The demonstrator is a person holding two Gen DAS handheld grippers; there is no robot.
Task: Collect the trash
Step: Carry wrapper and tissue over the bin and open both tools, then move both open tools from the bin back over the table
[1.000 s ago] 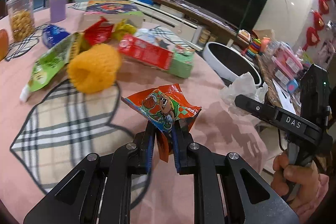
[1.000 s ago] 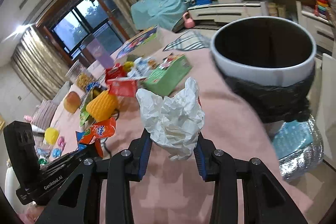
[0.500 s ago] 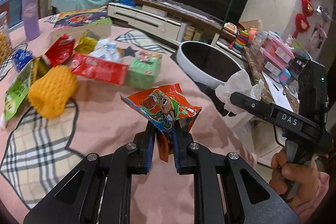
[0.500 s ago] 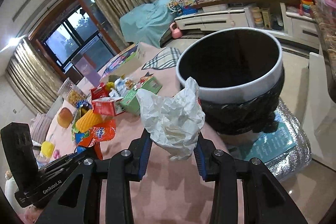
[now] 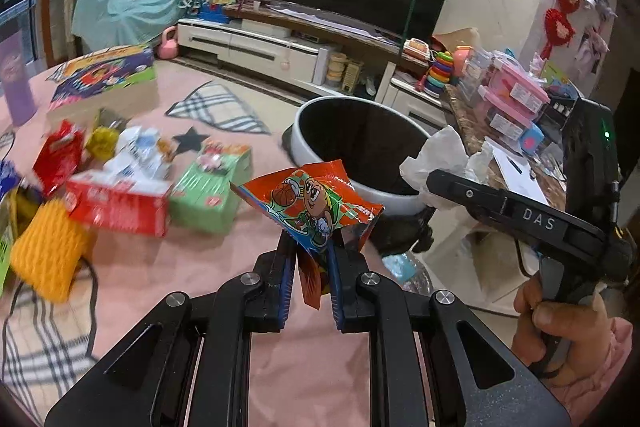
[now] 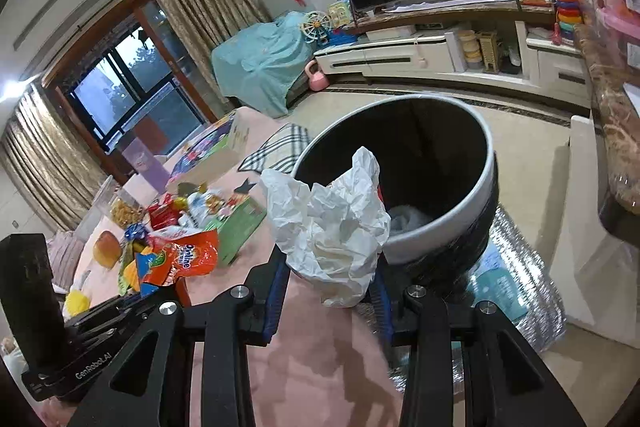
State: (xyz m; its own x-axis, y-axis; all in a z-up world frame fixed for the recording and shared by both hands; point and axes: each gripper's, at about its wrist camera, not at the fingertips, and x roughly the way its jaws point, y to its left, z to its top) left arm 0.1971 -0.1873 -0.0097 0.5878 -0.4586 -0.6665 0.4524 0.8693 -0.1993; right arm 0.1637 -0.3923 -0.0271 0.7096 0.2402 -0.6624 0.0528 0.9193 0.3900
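Both loads at the bin
My right gripper [image 6: 328, 291] clamps crumpled tissue [image 6: 332, 223] by the bin's [image 6: 440, 239] rim for dropping; my left gripper [image 5: 310, 263] pinches the orange wrapper [image 5: 310, 203], waiting

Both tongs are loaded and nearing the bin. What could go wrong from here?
The crumpled tissue in the right tongs sits at the trash bin near rim, not clearly over the opening; released now, it may drop outside. The left tongs pinch only the orange snack wrapper bottom edge, so it could slip before reaching the bin.

Glossy foil wrapper [image 5: 316, 203], crumpled matt tissue [image 6: 332, 223]
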